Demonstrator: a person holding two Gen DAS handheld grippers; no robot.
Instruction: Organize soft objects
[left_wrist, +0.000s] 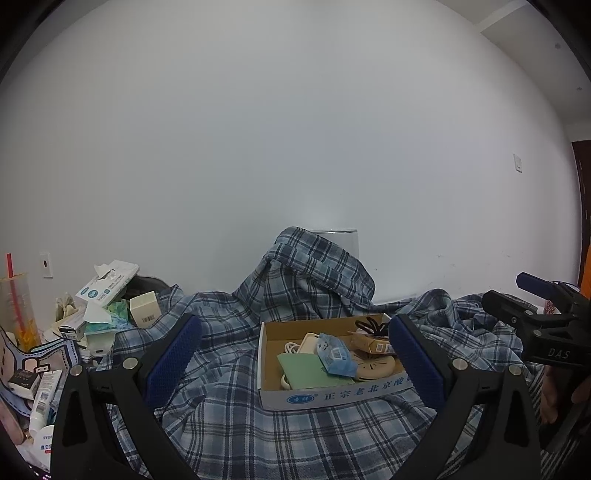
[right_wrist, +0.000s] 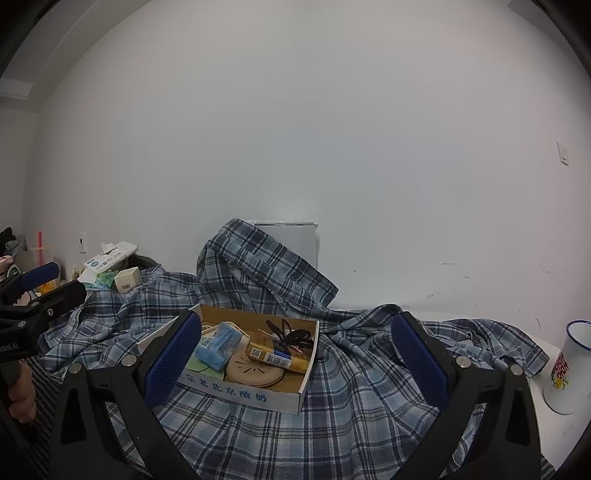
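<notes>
A blue plaid shirt (left_wrist: 258, 424) lies crumpled across the surface, its collar part draped over a white box at the back; it also shows in the right wrist view (right_wrist: 351, 406). A shallow cardboard box (left_wrist: 332, 397) of small items sits on the shirt, also in the right wrist view (right_wrist: 255, 397). My left gripper (left_wrist: 295, 354) is open and empty, held in front of the box. My right gripper (right_wrist: 295, 354) is open and empty, the box between its fingers in view. Each gripper shows at the edge of the other's view.
A pile of tissue packs and small boxes (left_wrist: 107, 306) lies at the left with a plastic cup (left_wrist: 16, 310). A white enamel mug (right_wrist: 569, 369) stands at the right. A white container (right_wrist: 291, 243) stands against the wall behind the shirt.
</notes>
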